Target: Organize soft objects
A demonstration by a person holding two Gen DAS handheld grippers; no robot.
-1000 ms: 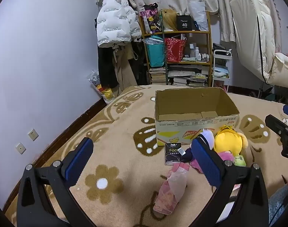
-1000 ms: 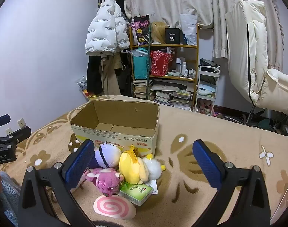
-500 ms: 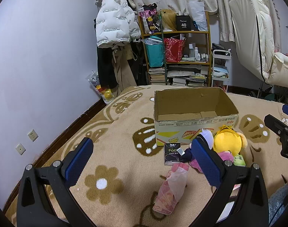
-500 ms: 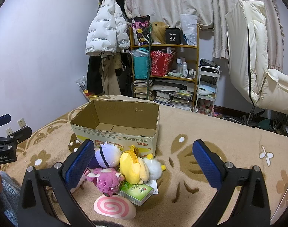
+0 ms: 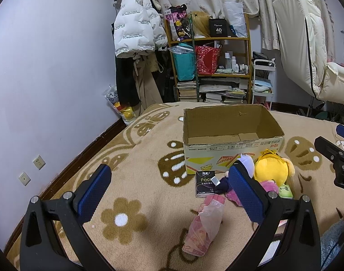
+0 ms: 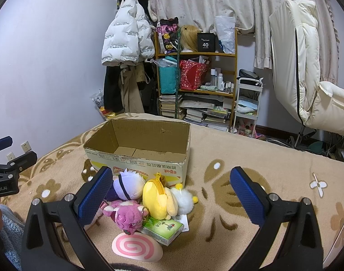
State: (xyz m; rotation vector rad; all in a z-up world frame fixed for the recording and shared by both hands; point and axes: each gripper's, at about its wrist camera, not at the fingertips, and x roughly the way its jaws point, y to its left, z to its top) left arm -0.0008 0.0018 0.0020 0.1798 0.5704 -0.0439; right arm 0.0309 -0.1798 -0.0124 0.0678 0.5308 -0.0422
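An open empty cardboard box (image 5: pixel 230 149) (image 6: pixel 138 155) stands on the beige flowered carpet. In front of it lies a pile of soft toys: a yellow plush (image 6: pixel 157 199) (image 5: pixel 270 169), a white-purple plush (image 6: pixel 126 185), a pink plush (image 6: pixel 126 216), a white pom-pom (image 6: pixel 183 199) and a pink swirl cushion (image 6: pixel 135 247). A green tissue pack (image 6: pixel 163 229), a black tissue pack (image 5: pixel 204 184) and a pink plastic-wrapped pack (image 5: pixel 204 227) lie nearby. My left gripper (image 5: pixel 169 194) is open and empty above the carpet. My right gripper (image 6: pixel 172 196) is open and empty above the pile.
A wooden shelf (image 6: pixel 194 85) with books and bags, hanging coats (image 6: pixel 124 45) and a white cart (image 6: pixel 248 103) line the far wall. A cream chair (image 6: pixel 307 79) stands at the right. The purple wall (image 5: pixel 47 79) runs along the left.
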